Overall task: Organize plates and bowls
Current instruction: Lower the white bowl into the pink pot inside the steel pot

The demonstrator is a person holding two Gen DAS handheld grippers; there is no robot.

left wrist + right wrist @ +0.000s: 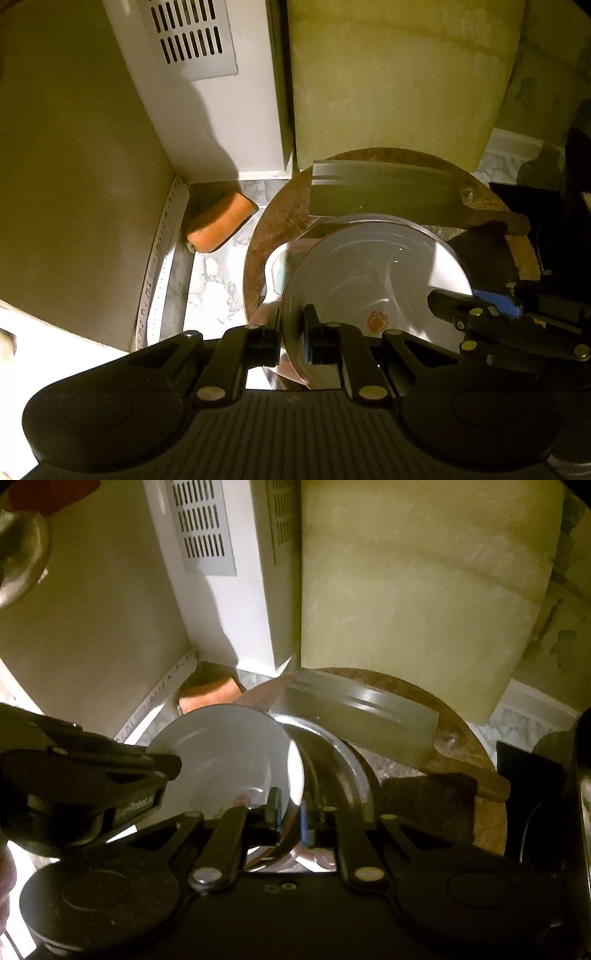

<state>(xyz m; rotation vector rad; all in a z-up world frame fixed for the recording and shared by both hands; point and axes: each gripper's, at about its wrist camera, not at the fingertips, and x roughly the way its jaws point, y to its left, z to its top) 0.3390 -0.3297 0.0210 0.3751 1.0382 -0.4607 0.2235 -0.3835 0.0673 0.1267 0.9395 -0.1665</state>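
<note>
A white bowl (pixel 373 280) with a small red mark on its inside is held by both grippers over a round wooden board (pixel 280 214). My left gripper (pixel 291 332) is shut on the bowl's near rim. My right gripper (pixel 291 812) is shut on the bowl (pixel 229 753) at its right rim, and it shows at the right of the left wrist view (pixel 476 310). The left gripper shows at the left of the right wrist view (pixel 162 771). A steel plate (pixel 343 760) lies under and right of the bowl. Another dish (pixel 275 266) with a pale pattern peeks out left of the bowl.
A cleaver (pixel 373 192) lies on the wooden board behind the bowl, handle to the right. An orange sponge (pixel 219 221) sits on the marble counter (pixel 214 280) in the corner. A white vented appliance (pixel 207 74) and a pale upright board (pixel 399 81) stand behind. A dark object (pixel 524 199) is at right.
</note>
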